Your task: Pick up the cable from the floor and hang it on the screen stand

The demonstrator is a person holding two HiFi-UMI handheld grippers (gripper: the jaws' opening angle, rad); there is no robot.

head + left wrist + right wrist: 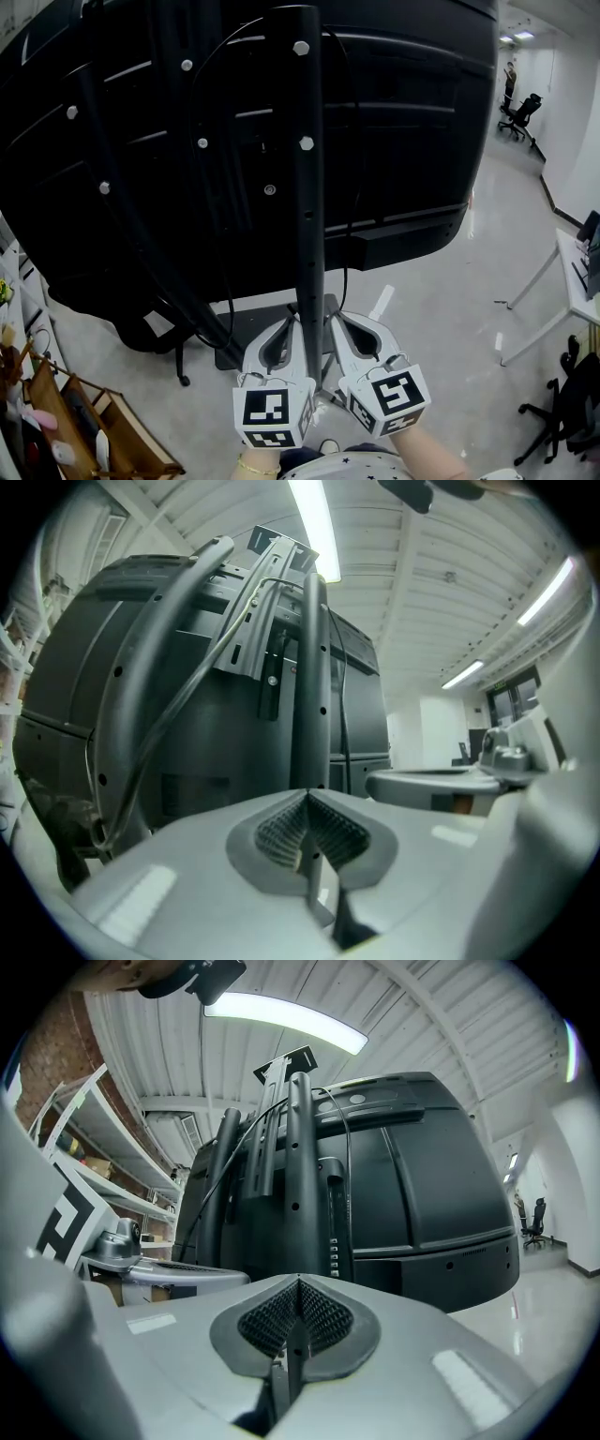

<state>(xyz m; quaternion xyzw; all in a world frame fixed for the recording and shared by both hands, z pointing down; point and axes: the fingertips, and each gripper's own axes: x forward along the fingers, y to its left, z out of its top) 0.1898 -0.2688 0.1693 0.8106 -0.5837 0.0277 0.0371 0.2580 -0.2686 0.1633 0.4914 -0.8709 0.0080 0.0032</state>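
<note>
The big black screen point(412, 141) shows its back, mounted on a black stand with an upright post point(307, 187) full of holes. A thin black cable point(349, 187) loops over the top of the stand and hangs down behind the post toward the base plate point(253, 330). It also shows in the left gripper view as the cable point(178, 700) and in the right gripper view as the cable point(345, 1138). My left gripper point(292, 321) and right gripper point(336, 321) sit low on either side of the post. Both are shut with nothing between the pads point(286, 834) point(323, 1314).
A wooden rack with small items point(103, 422) stands at the lower left. At the right are a white table point(572, 281) and a black office chair point(562, 412). Far down the room are a person point(509, 80) and another chair point(521, 114).
</note>
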